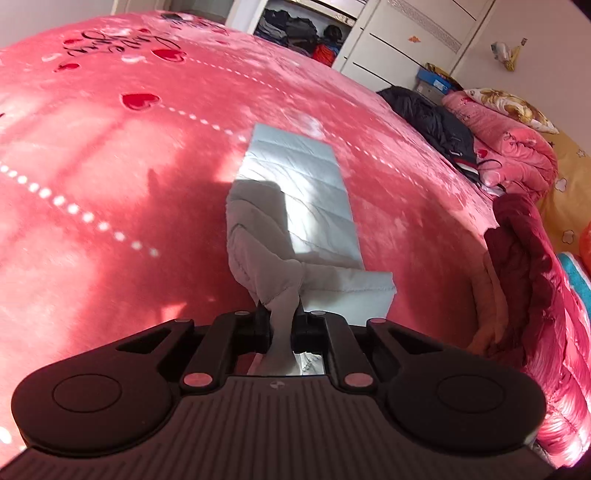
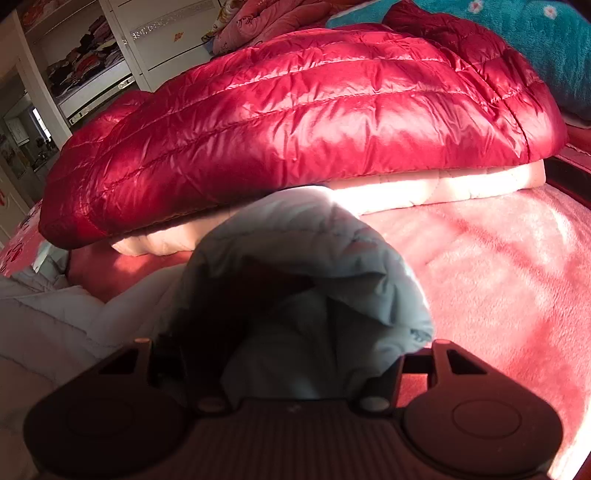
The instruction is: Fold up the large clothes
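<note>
A pale blue-grey quilted garment (image 1: 310,206) lies as a long narrow strip on the pink bed cover (image 1: 110,184). My left gripper (image 1: 282,317) is shut on a bunched near end of it and lifts that end off the bed. In the right wrist view another part of the pale garment (image 2: 295,266) bulges up between the gripper's arms and hides the fingers. My right gripper (image 2: 280,354) sits low over the bed with this fabric in its mouth; its jaws are in deep shadow.
A folded red puffer jacket (image 2: 295,110) lies on a pale pink garment (image 2: 443,188) just beyond the right gripper. Dark clothes (image 1: 436,118) and pink quilts (image 1: 509,147) pile at the bed's right edge. An open wardrobe (image 1: 295,26) stands behind.
</note>
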Demonstrator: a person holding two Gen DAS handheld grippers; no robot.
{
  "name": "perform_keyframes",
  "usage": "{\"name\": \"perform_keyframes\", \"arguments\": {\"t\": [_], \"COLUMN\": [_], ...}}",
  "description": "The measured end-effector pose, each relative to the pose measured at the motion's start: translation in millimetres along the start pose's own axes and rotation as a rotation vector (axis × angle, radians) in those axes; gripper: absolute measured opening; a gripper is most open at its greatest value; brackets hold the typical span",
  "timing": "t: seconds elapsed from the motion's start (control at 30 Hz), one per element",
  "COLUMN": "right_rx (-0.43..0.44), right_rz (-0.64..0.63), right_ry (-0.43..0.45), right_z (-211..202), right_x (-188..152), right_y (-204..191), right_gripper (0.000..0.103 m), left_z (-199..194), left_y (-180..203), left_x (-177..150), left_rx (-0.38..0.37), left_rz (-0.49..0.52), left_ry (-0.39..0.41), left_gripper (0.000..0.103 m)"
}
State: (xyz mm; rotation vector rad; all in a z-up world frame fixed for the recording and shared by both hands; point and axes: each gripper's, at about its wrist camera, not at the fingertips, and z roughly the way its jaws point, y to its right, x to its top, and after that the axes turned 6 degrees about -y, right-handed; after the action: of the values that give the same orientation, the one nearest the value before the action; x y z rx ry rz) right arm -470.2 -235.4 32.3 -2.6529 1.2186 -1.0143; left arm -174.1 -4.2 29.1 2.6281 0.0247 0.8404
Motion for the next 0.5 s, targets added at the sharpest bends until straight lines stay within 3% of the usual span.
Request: {"name": "perform_keyframes", "arguments": {"t": [0.1, 0.17, 0.37, 0.5], "right_rx": [0.005, 0.007, 0.032, 0.071], "right_rz": [-0.084, -0.162, -0.551, -0.716], "right_ry": [0.027, 0.061, 0.205, 0.266], "right_z": [0.0, -2.4, -0.6, 18.7], "right_x": [-2.1, -6.4, -37.4, -50.5], "right_y": [-20.1, -38.3, -123.5, -172.1], "right_gripper": [0.025, 0.021, 0.015, 0.015], "left_z": [-24.0, -44.9, -102.5, -126.8], "left_y": [-34.2, -67.0, -165.6, -227.6], "left_x": [20.5, 38.3, 79.7, 95.4], "left_rx": [0.073, 0.139, 0.312, 0.402], "left_rz": [-0.050, -0.090, -0.160, -0.212], "left_ry": [0.074, 0.134, 0.261, 0.302], "left_gripper": [0.007, 0.007, 0.007, 0.007]}}
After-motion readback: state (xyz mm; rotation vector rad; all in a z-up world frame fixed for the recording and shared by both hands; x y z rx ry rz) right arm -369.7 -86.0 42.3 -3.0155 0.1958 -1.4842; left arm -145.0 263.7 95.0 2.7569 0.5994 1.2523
